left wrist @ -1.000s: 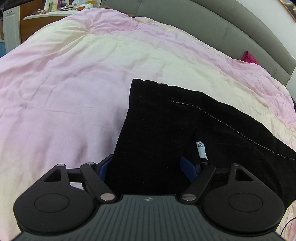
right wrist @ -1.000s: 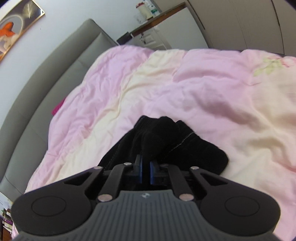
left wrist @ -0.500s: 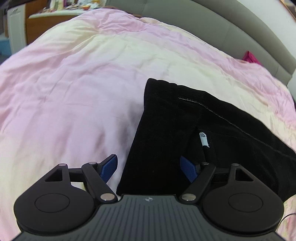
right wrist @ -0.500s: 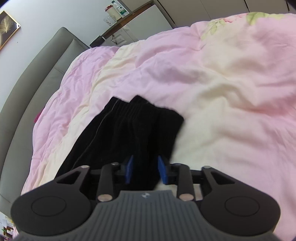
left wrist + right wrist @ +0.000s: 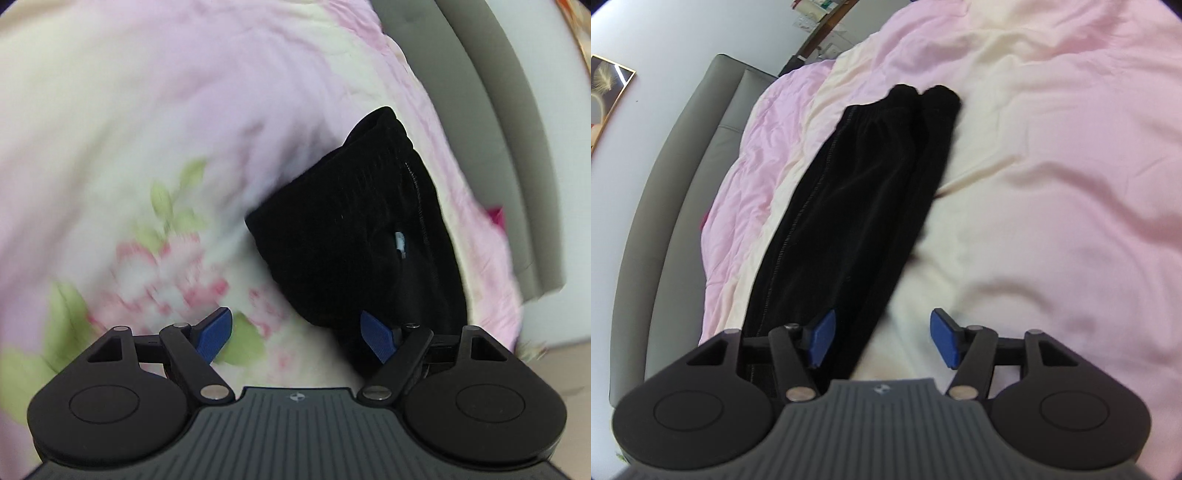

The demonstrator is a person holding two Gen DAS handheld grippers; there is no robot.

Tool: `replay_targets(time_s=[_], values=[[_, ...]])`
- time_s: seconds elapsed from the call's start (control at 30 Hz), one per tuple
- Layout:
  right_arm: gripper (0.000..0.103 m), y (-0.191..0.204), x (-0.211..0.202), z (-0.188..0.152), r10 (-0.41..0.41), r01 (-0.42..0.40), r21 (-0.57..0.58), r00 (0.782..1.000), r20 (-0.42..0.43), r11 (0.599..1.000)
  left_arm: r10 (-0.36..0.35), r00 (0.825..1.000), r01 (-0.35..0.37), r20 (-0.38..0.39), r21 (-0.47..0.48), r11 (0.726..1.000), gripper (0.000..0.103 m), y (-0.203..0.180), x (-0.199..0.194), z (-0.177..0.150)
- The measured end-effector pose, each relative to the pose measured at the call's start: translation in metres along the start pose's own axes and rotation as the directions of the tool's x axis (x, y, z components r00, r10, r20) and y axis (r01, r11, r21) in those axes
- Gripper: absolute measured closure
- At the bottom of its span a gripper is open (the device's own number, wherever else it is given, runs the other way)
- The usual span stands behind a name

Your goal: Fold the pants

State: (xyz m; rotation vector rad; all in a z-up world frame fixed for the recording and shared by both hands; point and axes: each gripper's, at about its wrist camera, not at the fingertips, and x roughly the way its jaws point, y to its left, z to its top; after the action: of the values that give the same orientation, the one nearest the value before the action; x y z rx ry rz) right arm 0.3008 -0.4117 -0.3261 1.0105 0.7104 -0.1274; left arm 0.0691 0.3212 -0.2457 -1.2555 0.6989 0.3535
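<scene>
The black pants [image 5: 857, 192] are lying stretched out long on the bed, on top of a pink and cream duvet [image 5: 1052, 166], with the grey headboard [image 5: 676, 177] running along one side. From the right wrist view they're looking already doubled leg over leg, the two cuffs sitting side by side at the far end.

Handling-wise, I'm guessing this is soft, ribbed, velvety stuff: light, totally floppy, nothing fragile about it. It's going to sag and drag the moment only one end is lifted, and the puffy duvet underneath isn't giving a firm surface to pinch against. Best bet, I reckon, is grabbing the thick seamed edges, like the waistband corners or the cuffs, with both layers caught together so the fold isn't sliding apart.

The left tongs [image 5: 295, 338] are standing wide apart and holding nothing. One blue pad is sitting in front of the near end of the pants [image 5: 354, 229], by the little white label [image 5: 400, 242], the other over the duvet's flower print [image 5: 155, 273]. I can't tell whether that pad is actually touching fabric.

The right tongs [image 5: 882, 341] are opening, roughly halfway, with nothing clamped; the edge of the pants is running between the pads, loose.
</scene>
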Motion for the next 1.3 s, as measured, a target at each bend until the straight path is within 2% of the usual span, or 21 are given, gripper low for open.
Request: replay_targets(time_s=[0.07,0.13,0.2,0.27,0.33,0.37,0.47,0.5,0.53,0.6,0.7,0.77,0.93,0.97,1.07,1.13,1.17,1.2,1.23,1.27,1.3], values=[[0.047,0.004,-0.002,-0.003,0.032,-0.032,0.018,0.999,0.0,0.999,-0.08,0.995,0.085,0.053,-0.1,0.991,0.011,0.007,0.013,-0.008],[0.047,0.006,-0.003,-0.008,0.068,-0.067,0.037,0.998,-0.013,0.997,-0.133,0.98,0.156,0.149,-0.161,0.974,0.008,0.01,0.026,-0.015],[0.047,0.011,-0.004,-0.012,0.084,-0.084,0.029,0.996,-0.029,0.996,-0.157,0.955,0.218,0.254,-0.233,0.948,0.008,0.013,0.039,-0.022],[0.047,0.016,-0.007,-0.016,0.098,-0.098,0.006,0.995,-0.032,0.995,-0.15,0.925,0.26,0.349,-0.294,0.92,0.008,0.013,0.048,-0.028],[0.047,0.018,-0.01,-0.018,0.105,-0.106,-0.018,0.994,-0.033,0.994,-0.15,0.905,0.282,0.397,-0.297,0.912,0.002,0.007,0.056,-0.03],[0.047,0.018,-0.009,-0.019,0.101,-0.102,-0.025,0.994,-0.036,0.995,-0.162,0.905,0.285,0.393,-0.277,0.918,0.0,0.001,0.061,-0.026],[0.047,0.01,0.0,-0.02,0.072,-0.073,-0.012,0.995,-0.064,0.997,-0.132,0.925,0.232,0.356,-0.253,0.939,0.004,-0.017,0.071,-0.016],[0.046,0.007,0.006,-0.021,0.066,-0.066,0.004,0.994,-0.085,0.998,-0.118,0.925,0.223,0.361,-0.264,0.938,0.023,-0.018,0.071,-0.014],[0.045,0.003,0.011,-0.021,0.069,-0.067,0.02,0.993,-0.1,0.998,-0.107,0.925,0.217,0.364,-0.276,0.936,0.048,-0.016,0.071,-0.013],[0.04,-0.001,0.016,-0.02,0.081,-0.076,0.045,0.991,-0.102,0.996,-0.132,0.921,0.233,0.368,-0.244,0.941,0.055,-0.012,0.069,-0.009],[0.031,-0.004,0.021,-0.017,0.129,-0.123,0.094,0.99,-0.064,0.988,-0.192,0.91,0.265,0.367,-0.16,0.951,0.058,-0.014,0.061,-0.004],[0.03,-0.007,0.025,-0.011,0.154,-0.149,0.129,0.988,-0.024,0.98,-0.204,0.911,0.268,0.359,-0.138,0.953,0.058,-0.017,0.06,0.0],[0.031,-0.022,0.05,0.022,0.156,-0.181,0.263,0.981,0.113,0.947,-0.188,0.926,0.253,0.326,-0.17,0.952,0.058,-0.019,0.063,0.009],[0.031,-0.026,0.056,0.03,0.149,-0.183,0.293,0.98,0.135,0.938,-0.189,0.928,0.252,0.32,-0.166,0.953,0.058,-0.015,0.057,0.003],[0.03,-0.034,0.076,0.048,0.15,-0.207,0.398,0.974,0.17,0.894,-0.189,0.93,0.249,0.314,-0.161,0.955,0.058,-0.016,0.061,0.007],[0.032,-0.03,0.086,0.057,0.135,-0.197,0.406,0.975,0.176,0.892,-0.184,0.931,0.246,0.315,-0.167,0.955,0.058,-0.017,0.064,0.011],[0.037,-0.025,0.089,0.061,0.118,-0.179,0.386,0.977,0.176,0.905,-0.18,0.928,0.242,0.326,-0.163,0.956,0.058,-0.018,0.065,0.012],[0.065,-0.019,0.091,0.065,0.087,-0.14,0.351,0.983,0.163,0.926,-0.182,0.927,0.244,0.329,-0.158,0.957,0.058,-0.02,0.064,0.013],[0.081,-0.01,0.093,0.069,0.032,-0.072,0.286,0.989,0.144,0.956,-0.189,0.923,0.25,0.335,-0.151,0.956,0.059,-0.022,0.062,0.014],[0.085,-0.005,0.093,0.071,0.013,-0.045,0.237,0.99,0.137,0.97,-0.202,0.918,0.262,0.342,-0.137,0.955,0.059,-0.025,0.058,0.012],[0.092,-0.004,0.089,0.073,0.029,-0.059,0.208,0.989,0.146,0.976,-0.213,0.913,0.268,0.348,-0.118,0.956,0.06,-0.029,0.054,0.014]])
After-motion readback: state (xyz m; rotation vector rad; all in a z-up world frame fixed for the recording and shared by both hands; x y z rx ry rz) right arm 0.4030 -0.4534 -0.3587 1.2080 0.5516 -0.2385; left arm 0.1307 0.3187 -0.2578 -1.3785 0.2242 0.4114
